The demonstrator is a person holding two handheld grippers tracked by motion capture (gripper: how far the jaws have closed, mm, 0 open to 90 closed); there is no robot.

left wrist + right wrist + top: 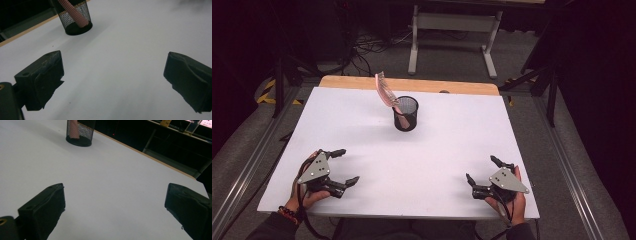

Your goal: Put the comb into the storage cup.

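Comb (pixel 386 90) leans in the black mesh cup (pixel 406 114) far back on our white counter (pixel 447 145). We hold the left gripper (pixel 346 166) and right gripper (pixel 482 170) near us, jaws wide apart.

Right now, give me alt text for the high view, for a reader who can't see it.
A pink comb stands tilted in a black mesh cup toward the far side of a white table. Near the front edge, the left gripper and right gripper rest in a person's hands, jaws open and holding nothing.
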